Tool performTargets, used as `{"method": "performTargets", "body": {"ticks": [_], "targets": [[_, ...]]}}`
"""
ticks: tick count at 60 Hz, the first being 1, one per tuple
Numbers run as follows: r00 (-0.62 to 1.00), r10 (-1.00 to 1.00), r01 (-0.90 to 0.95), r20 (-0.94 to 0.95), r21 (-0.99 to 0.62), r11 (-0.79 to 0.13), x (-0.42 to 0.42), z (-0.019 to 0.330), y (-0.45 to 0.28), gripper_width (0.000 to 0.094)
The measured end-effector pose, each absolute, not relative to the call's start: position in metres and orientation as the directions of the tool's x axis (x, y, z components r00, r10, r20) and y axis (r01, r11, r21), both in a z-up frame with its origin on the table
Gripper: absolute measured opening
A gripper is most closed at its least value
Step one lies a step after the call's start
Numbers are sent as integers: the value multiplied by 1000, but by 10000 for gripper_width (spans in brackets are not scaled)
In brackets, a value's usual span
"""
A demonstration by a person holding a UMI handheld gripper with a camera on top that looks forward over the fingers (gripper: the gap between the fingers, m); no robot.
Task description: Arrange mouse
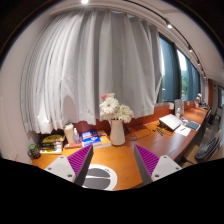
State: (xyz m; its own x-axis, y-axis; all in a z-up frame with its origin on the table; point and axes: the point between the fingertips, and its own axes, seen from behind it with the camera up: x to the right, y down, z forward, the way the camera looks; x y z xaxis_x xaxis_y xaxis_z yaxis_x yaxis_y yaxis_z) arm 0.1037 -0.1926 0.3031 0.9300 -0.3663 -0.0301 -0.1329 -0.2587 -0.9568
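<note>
A grey and white mouse (99, 179) lies on the orange wooden desk (118, 158), low between my fingers and close to the left one. A clear gap separates it from the right finger. My gripper (111, 152) is open, with its purple pads (78, 158) spread wide on either side. The lower part of the mouse is hidden.
A white vase of white flowers (117, 128) stands just beyond the fingers. To its left are a blue box (90, 137) and a cup (70, 133). To the right lie an open laptop (172, 122) and desk clutter. White curtains (95, 70) hang behind.
</note>
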Motion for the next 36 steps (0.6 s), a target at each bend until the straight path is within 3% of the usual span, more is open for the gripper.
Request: {"method": "performTargets", "body": {"ticks": [8, 15, 26, 36], "targets": [[938, -347, -131, -15, -940, -314, 82, 260, -197, 812], [954, -301, -118, 11, -906, -406, 44, 197, -200, 813], [981, -192, -108, 2, -822, -559, -46, 100, -213, 814], [997, -74, -68, -26, -763, -643, -142, 44, -213, 818]]}}
